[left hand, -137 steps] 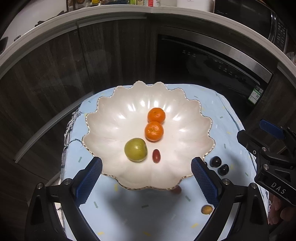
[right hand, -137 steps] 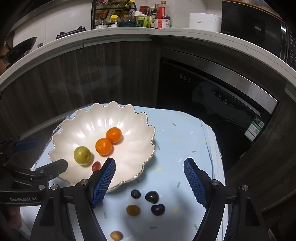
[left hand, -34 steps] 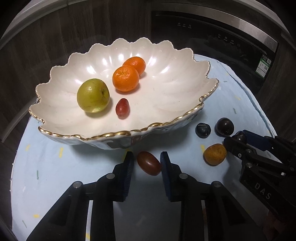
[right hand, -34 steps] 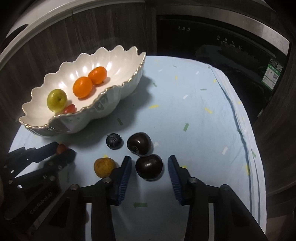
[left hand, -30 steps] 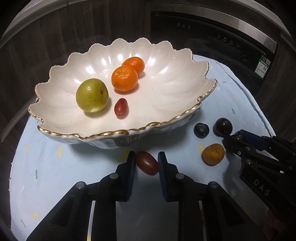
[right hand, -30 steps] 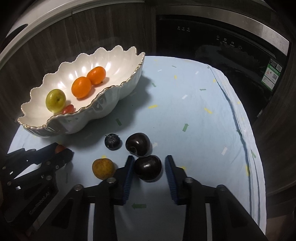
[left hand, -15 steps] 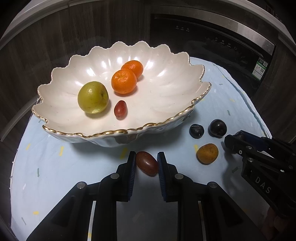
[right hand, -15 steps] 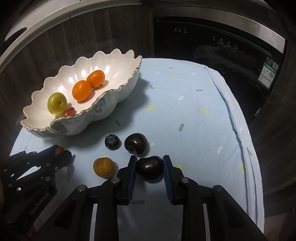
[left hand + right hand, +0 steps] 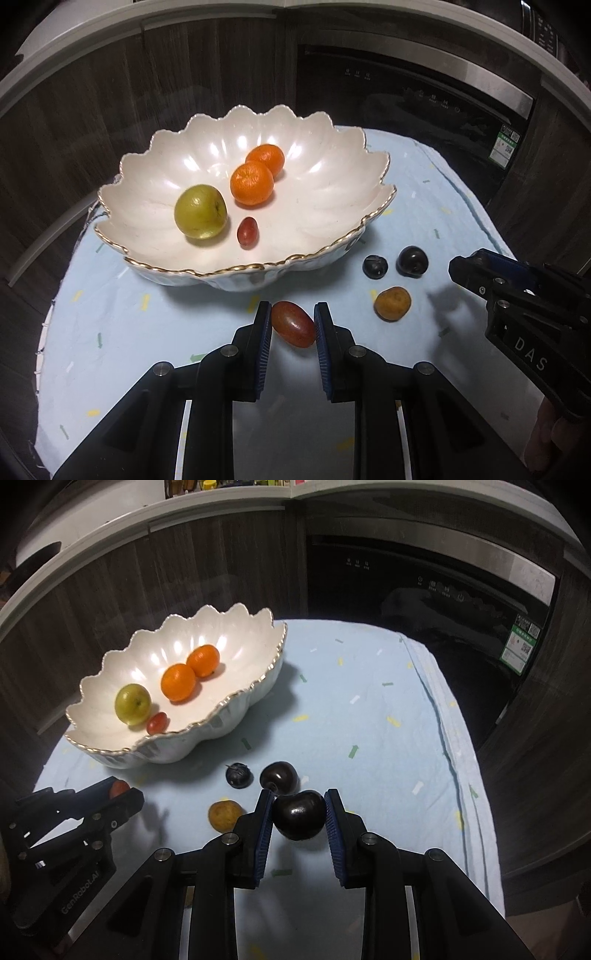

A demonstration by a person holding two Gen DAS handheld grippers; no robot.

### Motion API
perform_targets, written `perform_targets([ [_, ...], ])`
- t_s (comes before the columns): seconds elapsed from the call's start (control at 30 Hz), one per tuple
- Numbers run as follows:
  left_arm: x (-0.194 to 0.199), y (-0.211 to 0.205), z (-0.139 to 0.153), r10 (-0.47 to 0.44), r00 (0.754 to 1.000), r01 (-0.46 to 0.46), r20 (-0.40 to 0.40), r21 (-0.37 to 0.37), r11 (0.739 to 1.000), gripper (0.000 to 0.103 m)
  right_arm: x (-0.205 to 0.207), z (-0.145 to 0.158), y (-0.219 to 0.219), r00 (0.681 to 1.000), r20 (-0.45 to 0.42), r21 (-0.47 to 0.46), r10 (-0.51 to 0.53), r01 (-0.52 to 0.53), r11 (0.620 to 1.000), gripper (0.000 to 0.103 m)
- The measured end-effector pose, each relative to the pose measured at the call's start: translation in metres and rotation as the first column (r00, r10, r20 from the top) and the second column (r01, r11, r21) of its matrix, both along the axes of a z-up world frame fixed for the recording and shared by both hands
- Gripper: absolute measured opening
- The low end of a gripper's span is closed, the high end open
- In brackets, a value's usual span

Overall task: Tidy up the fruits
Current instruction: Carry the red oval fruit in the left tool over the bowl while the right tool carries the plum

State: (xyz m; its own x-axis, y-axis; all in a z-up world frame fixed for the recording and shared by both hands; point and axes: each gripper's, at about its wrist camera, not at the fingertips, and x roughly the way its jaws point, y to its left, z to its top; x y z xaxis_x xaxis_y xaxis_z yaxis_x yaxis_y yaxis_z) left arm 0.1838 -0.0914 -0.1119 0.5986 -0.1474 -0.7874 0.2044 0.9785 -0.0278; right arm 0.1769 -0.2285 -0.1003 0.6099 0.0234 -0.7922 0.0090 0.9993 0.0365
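A white scalloped bowl [image 9: 332,192] with a gold rim holds two oranges [image 9: 252,182], a green fruit [image 9: 200,211] and a small red fruit [image 9: 247,231]. My left gripper [image 9: 292,323] is shut on an oval red fruit [image 9: 293,324], lifted just off the cloth in front of the bowl. My right gripper [image 9: 298,814] is shut on a dark cherry [image 9: 298,814], also raised above the cloth. On the cloth remain a second dark cherry [image 9: 279,776], a blueberry [image 9: 239,775] and a small yellow-brown fruit [image 9: 224,815].
The bowl sits on a light blue cloth [image 9: 369,720] over a small round table. Dark wood cabinet fronts [image 9: 92,110] and a black built-in appliance [image 9: 424,602] stand right behind it. The cloth's right edge [image 9: 461,775] drops off near the right gripper.
Both grippers closed fully onto their fruits and rose from the cloth. The bowl and loose fruits now look farther below and smaller.
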Motion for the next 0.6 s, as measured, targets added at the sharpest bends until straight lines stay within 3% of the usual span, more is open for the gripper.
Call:
perform_targets([
  [0.6,-0.006,0.029,0.060,0.029,0.997,-0.027,0.077,-0.032,0.999,0.024,0.003,0.056,0.026,0.994,0.101,0.001,0.041,-0.042,0.999,0.029],
])
